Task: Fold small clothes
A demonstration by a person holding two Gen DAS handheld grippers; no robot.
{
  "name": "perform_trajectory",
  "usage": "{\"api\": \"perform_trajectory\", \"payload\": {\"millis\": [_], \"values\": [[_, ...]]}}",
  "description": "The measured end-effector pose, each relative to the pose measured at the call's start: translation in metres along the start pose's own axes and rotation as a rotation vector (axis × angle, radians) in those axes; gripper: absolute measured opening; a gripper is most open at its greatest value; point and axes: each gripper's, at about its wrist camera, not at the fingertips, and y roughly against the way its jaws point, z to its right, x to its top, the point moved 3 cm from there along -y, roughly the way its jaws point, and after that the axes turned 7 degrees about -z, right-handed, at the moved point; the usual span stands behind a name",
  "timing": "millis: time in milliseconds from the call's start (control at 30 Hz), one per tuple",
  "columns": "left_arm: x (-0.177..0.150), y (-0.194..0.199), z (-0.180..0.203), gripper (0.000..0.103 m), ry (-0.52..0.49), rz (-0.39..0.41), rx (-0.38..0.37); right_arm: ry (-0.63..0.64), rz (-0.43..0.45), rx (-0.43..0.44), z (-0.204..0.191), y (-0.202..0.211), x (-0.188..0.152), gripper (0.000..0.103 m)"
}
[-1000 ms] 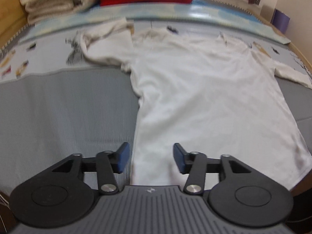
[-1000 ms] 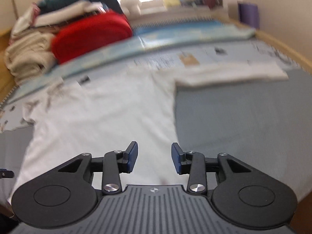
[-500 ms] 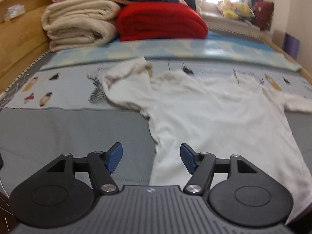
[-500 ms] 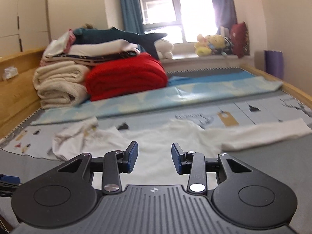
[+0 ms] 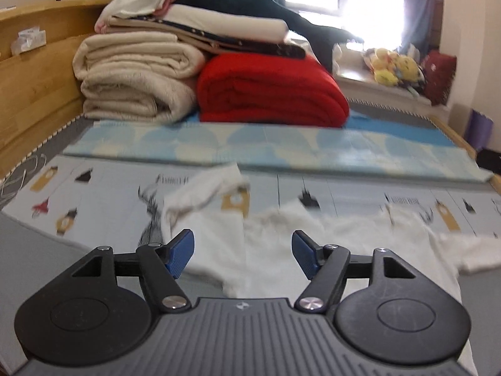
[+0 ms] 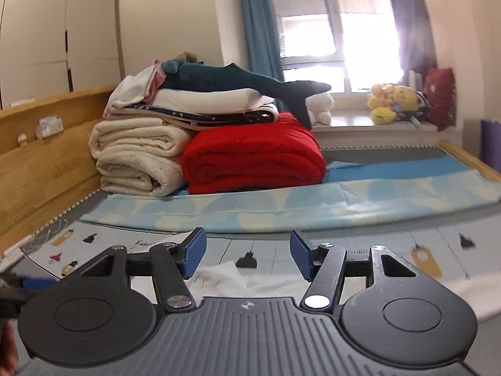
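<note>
A small white long-sleeved shirt [image 5: 313, 235] lies spread flat on the printed mat, its left sleeve [image 5: 203, 188] crumpled and folded back. My left gripper [image 5: 242, 255] is open and empty, held above the shirt's near part. My right gripper [image 6: 247, 255] is open and empty, raised and looking level across the bed. In the right wrist view only a strip of the shirt [image 6: 225, 277] shows below the fingers. The shirt's lower hem is hidden behind both gripper bodies.
Folded cream blankets [image 5: 134, 75] and a red blanket [image 5: 272, 91] stack at the far side, with more bedding and a plush shark [image 6: 238, 78] on top. A wooden bed rail [image 5: 31, 72] runs along the left. A light blue mat [image 5: 266, 147] lies beyond the shirt.
Both grippers have tilted up and pulled back from looking down at the shirt to looking level across the bed. Both jaws have opened wider. The shirt has not moved.
</note>
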Motion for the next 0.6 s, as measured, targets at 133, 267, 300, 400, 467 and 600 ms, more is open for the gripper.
{"api": "perform_trajectory", "payload": {"millis": [133,267,300,400,467,600], "values": [[0.030,-0.054,0.003,0.051,-0.023,-0.021,-0.006,-0.062,-0.027,0.013,0.015,-0.031,0.014,0.059],[0.042,-0.126,0.001,0.005,-0.057,-0.072,0.023,-0.173,-0.115,-0.015,0.031,-0.056,0.009,0.031],[0.044,-0.147,-0.001,0.005,-0.061,-0.085,0.027,-0.194,-0.125,-0.014,0.034,-0.060,0.009,0.025],[0.053,-0.203,-0.003,0.005,-0.075,-0.110,0.022,-0.236,-0.114,-0.028,0.047,-0.069,0.009,0.010],[0.058,-0.238,-0.003,0.007,-0.088,-0.121,0.003,-0.263,-0.147,-0.034,0.054,-0.078,0.007,0.010],[0.072,-0.303,0.001,0.013,-0.180,-0.134,0.014,-0.295,-0.230,0.003,0.064,-0.099,0.000,0.012]]}}
